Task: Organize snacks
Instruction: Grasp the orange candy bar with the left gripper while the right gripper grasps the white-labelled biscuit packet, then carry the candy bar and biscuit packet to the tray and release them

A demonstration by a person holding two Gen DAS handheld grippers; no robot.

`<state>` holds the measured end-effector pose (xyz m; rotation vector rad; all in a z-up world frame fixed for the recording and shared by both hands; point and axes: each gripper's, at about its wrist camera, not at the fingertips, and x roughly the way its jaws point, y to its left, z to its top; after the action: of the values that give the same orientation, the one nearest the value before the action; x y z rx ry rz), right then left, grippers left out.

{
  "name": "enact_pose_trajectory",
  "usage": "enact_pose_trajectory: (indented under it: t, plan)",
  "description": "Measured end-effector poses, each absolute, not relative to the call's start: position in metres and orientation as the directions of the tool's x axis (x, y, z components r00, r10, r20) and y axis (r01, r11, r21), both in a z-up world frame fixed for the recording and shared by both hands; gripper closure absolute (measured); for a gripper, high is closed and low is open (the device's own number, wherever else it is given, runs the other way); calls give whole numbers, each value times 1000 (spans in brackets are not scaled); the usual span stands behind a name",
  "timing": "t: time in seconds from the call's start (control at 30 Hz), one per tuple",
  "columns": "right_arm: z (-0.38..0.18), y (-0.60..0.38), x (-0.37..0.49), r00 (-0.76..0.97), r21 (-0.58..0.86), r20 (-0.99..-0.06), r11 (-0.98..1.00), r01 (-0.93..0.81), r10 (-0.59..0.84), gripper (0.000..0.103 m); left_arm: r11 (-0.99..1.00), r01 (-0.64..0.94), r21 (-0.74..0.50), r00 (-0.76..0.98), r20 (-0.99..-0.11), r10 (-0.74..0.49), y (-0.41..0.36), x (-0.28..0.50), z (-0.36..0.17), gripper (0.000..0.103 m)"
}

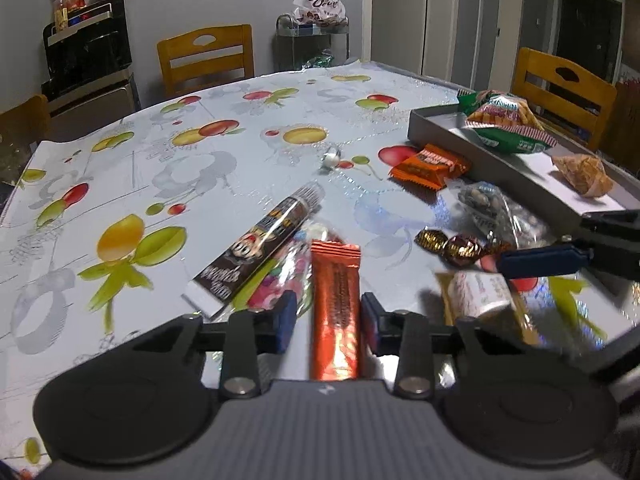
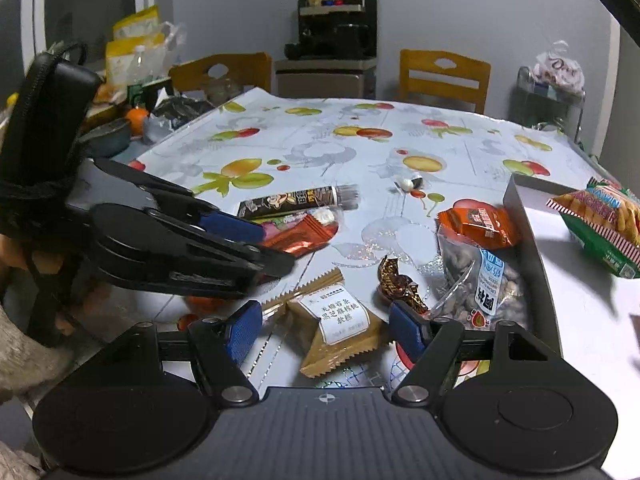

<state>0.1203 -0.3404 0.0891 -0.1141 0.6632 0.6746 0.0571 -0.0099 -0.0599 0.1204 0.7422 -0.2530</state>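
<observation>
Lower centre: left gripper (image 1: 329, 318), jaws apart, flanks the orange-red snack bar (image 1: 335, 304) without touching. Right gripper (image 2: 326, 330), jaws apart, straddles the tan pastry packet (image 2: 340, 326); grey tray (image 2: 524, 216) at right.

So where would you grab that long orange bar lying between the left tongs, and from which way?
Probably across its narrow width, near the lower half, coming down from above. The orange bar lies flat on the tablecloth, long and slim, running lengthwise between the left tongs, so its two long edges already face the pads. A small gap shows on each side, so it is not yet pinched.
</observation>
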Motion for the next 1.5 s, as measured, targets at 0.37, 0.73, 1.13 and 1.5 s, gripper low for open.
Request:
enact_pose_trajectory:
  t: [0.37, 0.73, 1.13, 1.5]
  plan:
    - [92, -336, 118, 602, 35, -567, 746, -665, 563, 36, 965, 261, 30, 702, -692, -169, 2, 49, -58, 69]
    - [79, -334, 126, 565, 76, -611, 751, -655, 555, 56, 965, 257, -59, 700, -676, -228, 8, 54, -62, 69]
    - [83, -346, 127, 590, 125, -583, 779, -614, 558, 66, 965, 261, 16, 733, -654, -188, 0, 42, -63, 84]
    - [110, -366, 122, 642, 130, -499, 782, -609, 582, 66, 968, 249, 29, 793, -580, -186, -1, 28, -27, 84]
